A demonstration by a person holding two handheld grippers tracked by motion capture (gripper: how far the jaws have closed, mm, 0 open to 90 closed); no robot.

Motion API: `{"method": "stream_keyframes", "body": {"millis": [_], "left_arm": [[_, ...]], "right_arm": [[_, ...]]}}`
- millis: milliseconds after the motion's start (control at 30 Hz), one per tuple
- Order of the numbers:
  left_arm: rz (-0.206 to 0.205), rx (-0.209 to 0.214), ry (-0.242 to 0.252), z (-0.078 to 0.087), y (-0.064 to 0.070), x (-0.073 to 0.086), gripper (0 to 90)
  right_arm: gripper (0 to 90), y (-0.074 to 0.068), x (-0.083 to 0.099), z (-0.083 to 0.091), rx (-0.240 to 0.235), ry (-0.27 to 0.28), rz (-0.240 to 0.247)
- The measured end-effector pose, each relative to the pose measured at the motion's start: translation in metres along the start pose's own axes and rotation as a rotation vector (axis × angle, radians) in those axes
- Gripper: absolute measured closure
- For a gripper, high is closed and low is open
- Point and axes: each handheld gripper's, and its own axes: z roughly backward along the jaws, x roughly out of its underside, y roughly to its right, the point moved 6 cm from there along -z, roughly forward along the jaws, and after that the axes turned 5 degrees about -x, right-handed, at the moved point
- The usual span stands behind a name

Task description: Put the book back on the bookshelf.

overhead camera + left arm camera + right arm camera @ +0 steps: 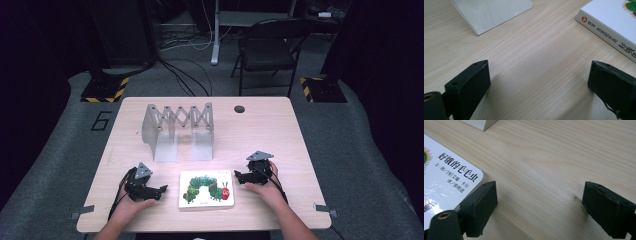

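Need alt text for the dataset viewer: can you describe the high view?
A person's two hands rest on a light wooden table, each holding a black gripper with jaws open: left gripper and right gripper flank a picture book lying flat with a green caterpillar on its cover. Behind it stands a grey expanding book rack; a folding chair sits beyond the table.

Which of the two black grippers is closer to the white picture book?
The right gripper: one jaw sits at the white caterpillar picture book's corner; the left gripper stands apart.

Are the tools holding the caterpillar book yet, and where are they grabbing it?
No, nothing is held. The left tool and the right tool are both open, one on each side of the book, with only bare table between their jaws.
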Motion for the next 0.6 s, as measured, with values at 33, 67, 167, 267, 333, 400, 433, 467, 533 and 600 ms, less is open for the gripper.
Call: {"method": "stream_keyframes", "body": {"millis": [33,67,167,267,333,400,433,467,533,600], "left_arm": [[-0.011,0.008,-0.009,0.0007,0.0005,0.0003,2.3],[-0.007,0.007,0.005,0.0,0.0018,0.0001,2.3],[-0.022,0.022,-0.007,0.0011,0.0034,0.0005,2.2],[-0.026,0.026,0.0,0.0015,0.0026,0.0007,2.7],[-0.018,0.022,0.011,0.0015,0.002,0.0011,3.6],[-0.019,0.02,0.004,0.0021,0.0014,0.0012,3.6],[-0.016,0.015,0.011,0.0015,0.0017,0.0012,3.6],[-0.016,0.015,0.011,0.0016,0.0017,0.0012,3.5],[-0.016,0.015,0.01,0.0017,0.0015,0.0011,3.7],[-0.011,0.01,0.002,0.0025,0.0019,0.0013,4.0]], "right_arm": [[11.6,0.0005,0.0003,0.0004,-0.006,-0.001,0.017],[11.0,0.0008,0.0005,0.0005,-0.007,0.0,0.027],[10.8,-0.0003,0.0007,0.0005,-0.007,0.0,0.017],[9.2,-0.0011,0.0009,0.0003,0.002,-0.001,0.007],[7.7,-0.0014,0.0,-0.0012,0.007,-0.004,-0.002],[7.8,-0.0017,0.0,-0.0013,0.008,-0.003,-0.007],[7.8,-0.0015,0.0,-0.0013,0.007,-0.002,-0.003],[7.8,-0.0018,0.0001,-0.0012,0.008,-0.004,-0.007],[7.9,-0.0017,-0.0001,-0.0015,0.01,0.0,-0.007],[9.9,-0.0017,-0.0001,-0.0009,0.009,0.0,-0.005]]}}
